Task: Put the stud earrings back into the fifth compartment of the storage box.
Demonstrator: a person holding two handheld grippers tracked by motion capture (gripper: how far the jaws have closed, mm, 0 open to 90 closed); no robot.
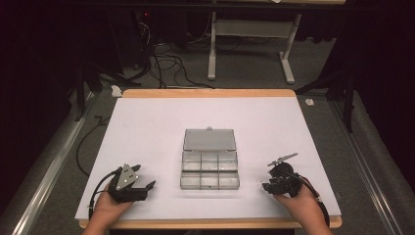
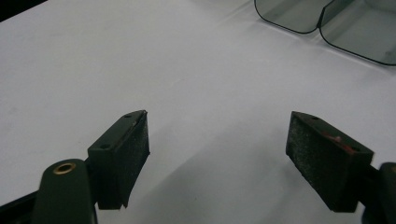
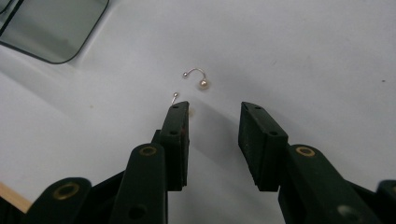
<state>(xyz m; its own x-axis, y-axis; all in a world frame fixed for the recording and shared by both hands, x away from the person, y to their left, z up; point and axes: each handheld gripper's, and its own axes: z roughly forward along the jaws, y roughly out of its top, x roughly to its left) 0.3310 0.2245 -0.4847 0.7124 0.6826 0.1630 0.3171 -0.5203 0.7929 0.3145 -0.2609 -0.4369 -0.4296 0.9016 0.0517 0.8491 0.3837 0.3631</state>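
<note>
Right gripper (image 3: 214,114), jaws apart, sits just short of a tiny pearl earring (image 3: 200,78) lying ahead; left gripper (image 2: 217,140) gapes wide, far off.

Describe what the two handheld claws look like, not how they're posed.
Both are black. The left claw carries a grey three-cornered plate on top and trails a black cable. In its own view the right claw has dark, flat rectangular pads on black arms with brass-coloured rivets. Bare forearms, no sleeves in view.
</note>
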